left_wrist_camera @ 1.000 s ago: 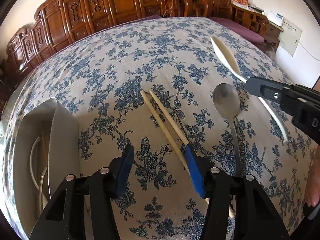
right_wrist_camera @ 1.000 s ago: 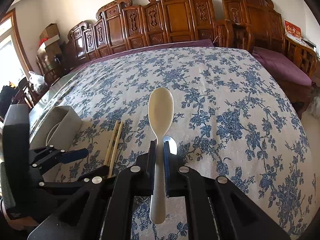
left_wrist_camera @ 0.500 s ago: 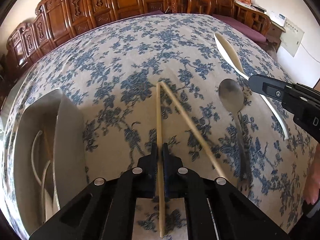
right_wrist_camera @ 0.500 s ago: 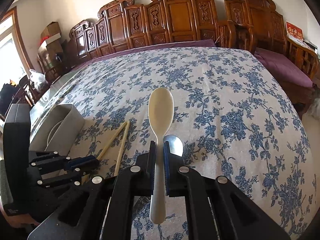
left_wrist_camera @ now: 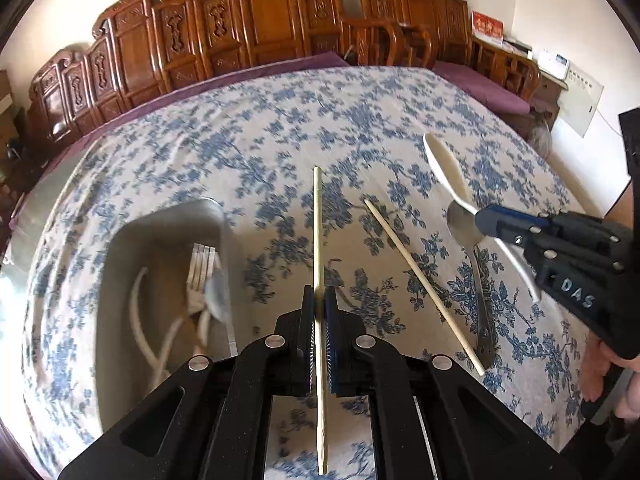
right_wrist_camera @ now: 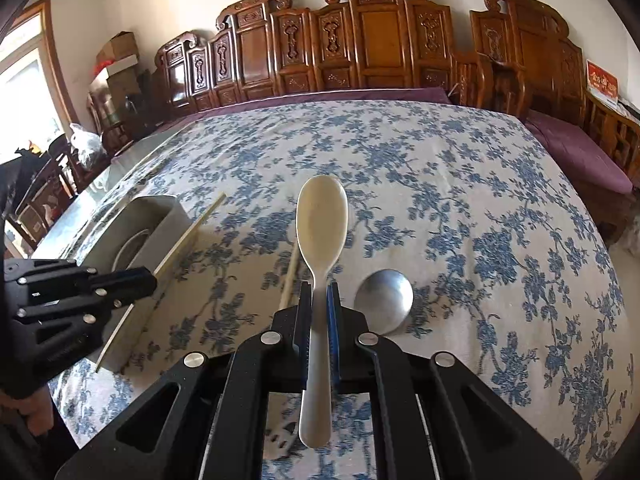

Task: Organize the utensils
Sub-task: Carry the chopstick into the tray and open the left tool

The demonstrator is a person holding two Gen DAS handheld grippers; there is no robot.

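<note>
On the tablecloth (left_wrist_camera: pixel 280 128), the container (left_wrist_camera: pixel 120 280) holding a fork (left_wrist_camera: pixel 200 264) lies at nine o'clock, the loose chopstick (left_wrist_camera: pixel 424 286) at three, the metal spoon (left_wrist_camera: pixel 480 280) beyond it, carved chairs (left_wrist_camera: pixel 248 20) at twelve.

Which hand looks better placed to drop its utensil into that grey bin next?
Probably the left. Its tool grips a chopstick right beside the grey bin, while the right tool, holding the white spoon, sits farther from it.
</note>
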